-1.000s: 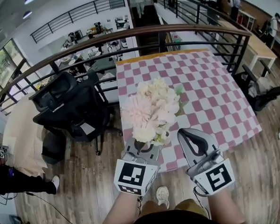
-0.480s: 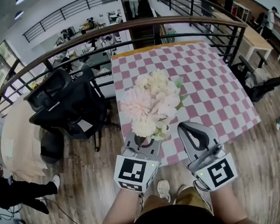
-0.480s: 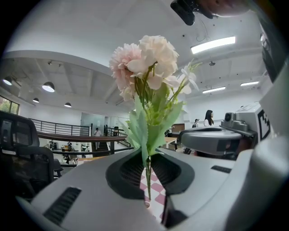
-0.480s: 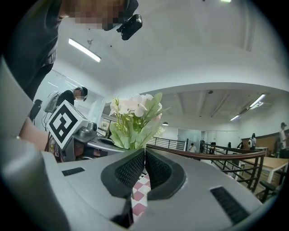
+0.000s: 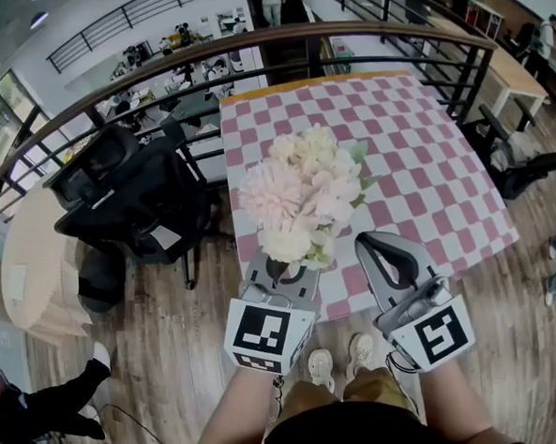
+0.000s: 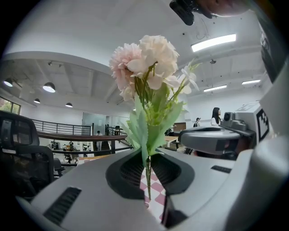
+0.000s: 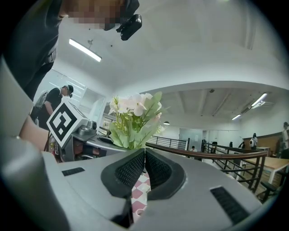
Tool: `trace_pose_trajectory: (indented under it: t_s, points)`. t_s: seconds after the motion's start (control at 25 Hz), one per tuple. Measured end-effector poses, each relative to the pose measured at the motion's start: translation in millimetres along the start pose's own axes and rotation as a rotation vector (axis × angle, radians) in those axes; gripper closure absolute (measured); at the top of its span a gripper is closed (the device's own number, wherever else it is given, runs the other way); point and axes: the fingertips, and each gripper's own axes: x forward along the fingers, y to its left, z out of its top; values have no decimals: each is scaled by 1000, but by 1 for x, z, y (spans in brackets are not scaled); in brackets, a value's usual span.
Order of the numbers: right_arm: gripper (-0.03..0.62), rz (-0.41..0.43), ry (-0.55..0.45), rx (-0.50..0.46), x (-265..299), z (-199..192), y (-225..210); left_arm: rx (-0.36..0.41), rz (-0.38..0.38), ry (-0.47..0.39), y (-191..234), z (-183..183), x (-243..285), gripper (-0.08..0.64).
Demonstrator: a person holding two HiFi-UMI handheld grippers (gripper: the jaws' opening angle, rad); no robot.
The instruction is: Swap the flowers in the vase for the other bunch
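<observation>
The left gripper's (image 5: 286, 274) jaws clamp the stems of a pale flower bunch (image 5: 305, 201), upright over the checked counter's (image 5: 425, 160) near edge. The right gripper's (image 5: 381, 254) jaws are together, empty. No vase or second bunch shows, so most of the swap seems left.

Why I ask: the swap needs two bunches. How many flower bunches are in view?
1. The bunch stands upright, stem clamped in the left gripper, over the checkered table's near edge. Another may be out of view.
</observation>
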Motion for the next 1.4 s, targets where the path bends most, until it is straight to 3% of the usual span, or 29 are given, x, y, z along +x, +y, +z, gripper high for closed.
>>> trace_pose_trajectory:
  t_s: [0.88,1.4]
  points:
    - [560,118,10,92,10,-42,-57,-20,131,109,-3,-36,54,511]
    - [560,193,57,139,23,-76,-63,-45,186,162,9,-63,73,511]
